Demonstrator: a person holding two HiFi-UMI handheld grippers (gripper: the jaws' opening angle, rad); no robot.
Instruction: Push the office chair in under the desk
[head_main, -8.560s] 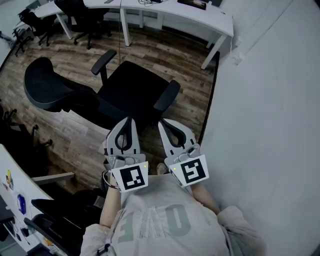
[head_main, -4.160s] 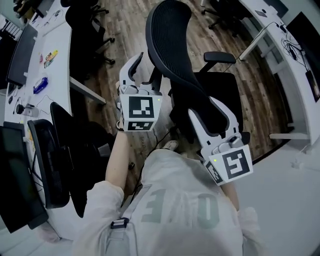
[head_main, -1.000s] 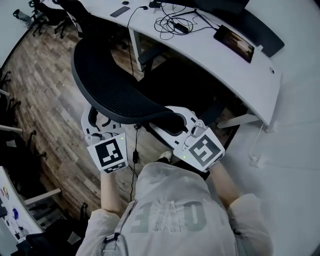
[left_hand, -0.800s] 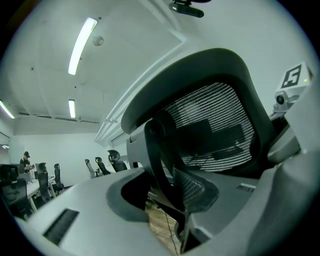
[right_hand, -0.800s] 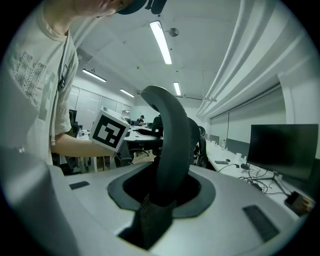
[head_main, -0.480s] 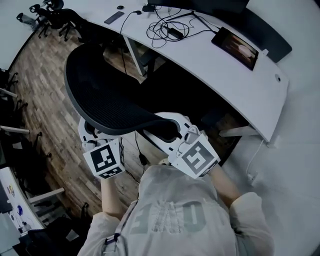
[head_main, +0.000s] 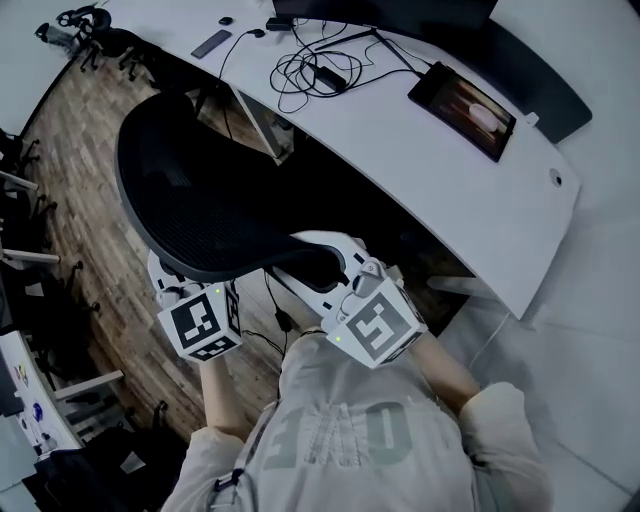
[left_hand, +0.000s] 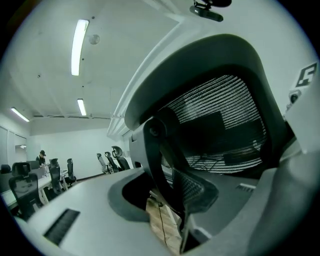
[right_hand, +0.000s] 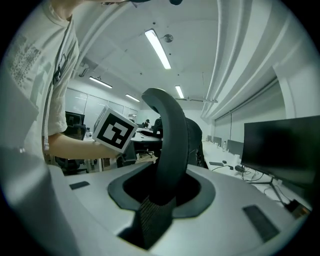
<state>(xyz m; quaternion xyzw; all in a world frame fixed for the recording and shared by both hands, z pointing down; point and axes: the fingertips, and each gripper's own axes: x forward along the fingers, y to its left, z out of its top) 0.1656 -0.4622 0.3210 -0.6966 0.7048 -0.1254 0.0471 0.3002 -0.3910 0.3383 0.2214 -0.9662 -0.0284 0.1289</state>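
Nearest the person, the left gripper (head_main: 165, 285) and the right gripper (head_main: 325, 260) both reach forward onto the near rim of the backrest (head_main: 200, 200) of the office chair (head_main: 175, 150). The right fingers (right_hand: 240, 200) are clamped on that rim, which fills the slot between them. The left fingers (left_hand: 75, 205) are closing round the backrest's edge, with a sliver of floor showing beside the frame, so they do not look tight yet. The backrest's long axis runs crosswise from one gripper to the other, and neither hand is clearly nearer. The desk (head_main: 400, 130) lies straight beyond it, so I judge the push should go directly forward. The seat is lost in the shadow under the desk. Compared with a second ago, the backrest sits closer to the desk edge and no seat shows beyond it.
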